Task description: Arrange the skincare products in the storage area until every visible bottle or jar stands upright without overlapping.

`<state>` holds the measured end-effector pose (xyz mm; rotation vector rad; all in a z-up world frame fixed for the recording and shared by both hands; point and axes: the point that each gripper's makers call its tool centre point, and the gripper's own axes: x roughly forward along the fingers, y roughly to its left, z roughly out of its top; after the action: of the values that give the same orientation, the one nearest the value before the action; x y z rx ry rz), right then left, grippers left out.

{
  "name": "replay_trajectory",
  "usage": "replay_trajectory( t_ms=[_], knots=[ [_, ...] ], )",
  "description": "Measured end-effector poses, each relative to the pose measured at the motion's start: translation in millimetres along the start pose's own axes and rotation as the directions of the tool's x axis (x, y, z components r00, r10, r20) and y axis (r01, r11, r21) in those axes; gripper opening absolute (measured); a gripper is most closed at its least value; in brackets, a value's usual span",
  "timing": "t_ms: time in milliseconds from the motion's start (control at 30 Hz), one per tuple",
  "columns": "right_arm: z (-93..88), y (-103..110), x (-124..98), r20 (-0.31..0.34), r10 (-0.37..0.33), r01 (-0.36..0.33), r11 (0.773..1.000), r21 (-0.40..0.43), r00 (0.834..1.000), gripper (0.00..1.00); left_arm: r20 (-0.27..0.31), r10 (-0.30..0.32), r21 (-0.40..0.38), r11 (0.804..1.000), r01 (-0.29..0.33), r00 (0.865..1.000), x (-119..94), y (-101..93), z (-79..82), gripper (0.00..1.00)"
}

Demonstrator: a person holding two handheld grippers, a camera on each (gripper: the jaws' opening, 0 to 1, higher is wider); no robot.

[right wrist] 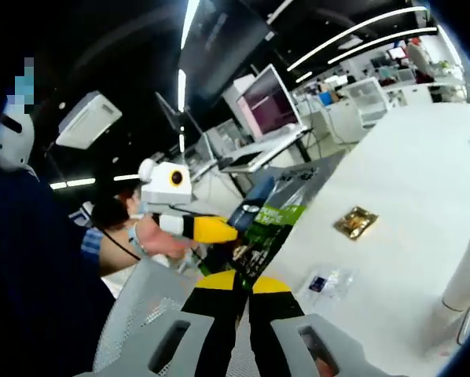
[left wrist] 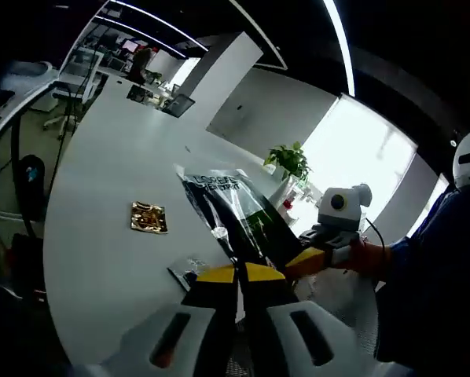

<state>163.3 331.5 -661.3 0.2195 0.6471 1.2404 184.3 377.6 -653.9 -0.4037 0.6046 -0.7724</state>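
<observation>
Both grippers' fingers are pinched shut on the black-and-green packet (left wrist: 235,208), held above the white bench (left wrist: 109,236). The left gripper view adds a potted plant (left wrist: 288,160) and bright window; the right gripper view, a monitor (right wrist: 268,102). A gold sachet (right wrist: 355,222) lies on the bench.

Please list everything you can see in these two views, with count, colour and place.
Glossy packet: one, black with green panel, held up over the table between both tools.
Foil sachet: one, gold, flat on the table.
Clear sachet: one, transparent with a dark patch, on the table near the tools.
Table: one, white, long.
Potted plant: one, green, far end by the window.
Monitor: one, pinkish screen, on a background desk.
Left tool: yellow-tipped, shut on the packet.
Right tool: yellow-tipped, shut on the packet.
</observation>
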Motion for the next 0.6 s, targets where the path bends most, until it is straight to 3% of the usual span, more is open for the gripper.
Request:
replay_trajectory(
  t_ms=[67,133,300,333,433,600],
  knots=[
    [3.1,-1.8,-0.2,0.011,-0.005,0.005,1.000,-0.021,1.000,0.03,0.005,-0.005,0.015,1.000,0.005,1.000,-4.1,-5.4,2.7,0.00],
    [9.1,-0.4,-2.0,0.044,0.009,-0.009,1.000,0.007,0.999,0.07,0.006,-0.051,0.001,0.999,0.051,0.999,-7.3,-14.8,4.8,0.00],
    [12.7,-3.2,-5.9,0.067,0.030,-0.036,0.995,0.092,0.997,0.04,-0.020,-0.040,0.072,0.997,0.041,0.999,-4.4,-19.4,3.0,0.00],
    [15.6,-3.3,-6.6,0.080,0.034,-0.046,0.988,0.146,0.996,0.03,-0.022,-0.035,0.082,0.996,0.037,0.999,-3.1,-20.6,2.3,0.00],
    [18.1,-4.6,-10.5,0.100,0.048,-0.068,0.975,0.211,0.994,0.00,0.016,-0.055,0.079,0.995,0.054,0.998,-4.6,-24.2,7.1,0.00],
    [20.3,2.3,-13.0,0.123,0.079,-0.101,0.978,0.183,0.989,0.00,0.048,-0.080,0.072,0.994,0.076,0.996,-4.0,-35.5,11.6,0.01]
  ],
)
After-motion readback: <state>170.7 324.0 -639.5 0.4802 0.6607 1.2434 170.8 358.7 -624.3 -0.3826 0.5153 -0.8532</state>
